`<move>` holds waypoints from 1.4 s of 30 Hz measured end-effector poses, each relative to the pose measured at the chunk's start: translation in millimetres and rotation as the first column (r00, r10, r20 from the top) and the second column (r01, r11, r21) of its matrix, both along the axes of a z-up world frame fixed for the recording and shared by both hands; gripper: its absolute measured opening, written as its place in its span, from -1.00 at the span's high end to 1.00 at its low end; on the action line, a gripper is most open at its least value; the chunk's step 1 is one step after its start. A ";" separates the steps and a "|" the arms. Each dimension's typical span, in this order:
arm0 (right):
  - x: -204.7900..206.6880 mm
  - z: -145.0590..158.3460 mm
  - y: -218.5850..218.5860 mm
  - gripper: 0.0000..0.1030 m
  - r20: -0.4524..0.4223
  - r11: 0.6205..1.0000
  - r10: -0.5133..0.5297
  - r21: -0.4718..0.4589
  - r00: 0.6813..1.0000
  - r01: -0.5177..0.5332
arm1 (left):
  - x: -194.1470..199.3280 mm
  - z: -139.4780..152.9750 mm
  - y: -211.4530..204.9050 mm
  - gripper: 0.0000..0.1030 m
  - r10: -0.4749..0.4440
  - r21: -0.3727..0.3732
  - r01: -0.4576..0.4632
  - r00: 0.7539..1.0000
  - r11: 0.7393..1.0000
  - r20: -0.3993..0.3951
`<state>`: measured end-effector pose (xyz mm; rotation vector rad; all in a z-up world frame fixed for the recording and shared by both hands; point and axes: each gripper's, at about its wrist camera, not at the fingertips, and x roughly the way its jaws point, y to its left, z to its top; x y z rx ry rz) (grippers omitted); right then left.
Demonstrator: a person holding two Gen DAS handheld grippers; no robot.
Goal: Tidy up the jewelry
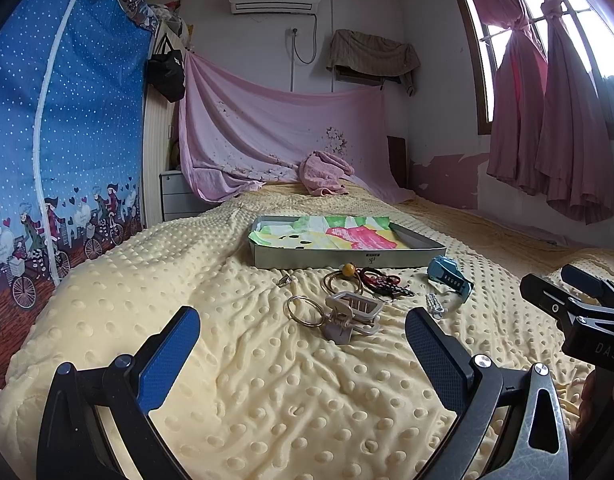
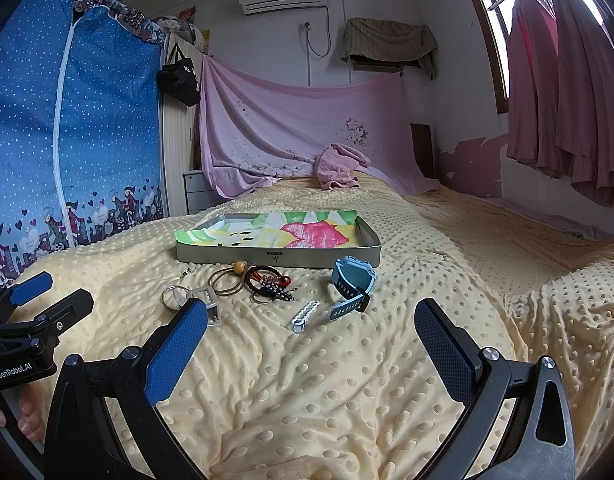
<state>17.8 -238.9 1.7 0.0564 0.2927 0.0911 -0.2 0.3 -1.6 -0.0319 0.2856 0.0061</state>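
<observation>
My 2 grippers, left gripper [image 1: 303, 338] and right gripper [image 2: 311, 328], hover wide and empty; I would straddle the hair clip [image 1: 353, 314] squarely, then lift to the tray [image 1: 347, 258].

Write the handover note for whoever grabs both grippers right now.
Left gripper: open, empty, above the yellow dotted blanket.
Right gripper: open, empty, also clear of everything.
Grey metal tray with colourful cloth lining: on the bed, no jewelry visible inside.
Loose on the blanket in front of it: blue strap watch, white chain-link clip, red-and-black beaded bracelets, brown cord loop with amber bead, gold bangle, beige claw hair clip, small silver ring.
Done: nothing sorted. Left: every piece.
</observation>
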 end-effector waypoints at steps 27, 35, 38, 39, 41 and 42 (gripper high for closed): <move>-0.5 0.4 0.4 -0.98 -0.001 1.000 0.000 0.000 1.000 0.000 | -0.2 -0.1 -0.2 -1.00 0.000 0.002 0.000 1.000 1.000 0.001; -0.6 0.4 0.6 -0.98 -0.001 1.000 -0.001 0.000 1.000 0.001 | -4.3 2.9 -0.7 -1.00 0.001 0.001 -0.001 1.000 1.000 0.001; -0.6 0.4 0.5 -0.98 -0.001 1.000 -0.001 0.000 1.000 0.001 | -4.3 2.9 -0.6 -1.00 0.000 0.001 0.000 1.000 1.000 0.001; -0.4 0.4 1.0 -0.98 -0.001 1.000 -0.001 0.001 1.000 0.001 | -5.2 3.1 -0.7 -1.00 0.000 0.002 0.000 1.000 1.000 0.002; -0.6 0.6 0.6 -0.98 -0.001 1.000 -0.001 0.000 1.000 0.001 | -4.2 2.9 -0.5 -1.00 0.000 0.001 0.000 1.000 1.000 0.001; -0.7 0.6 0.7 -0.98 -0.001 1.000 -0.001 0.000 1.000 0.001 | -4.2 2.9 -0.5 -1.00 0.000 0.001 0.000 1.000 1.000 0.001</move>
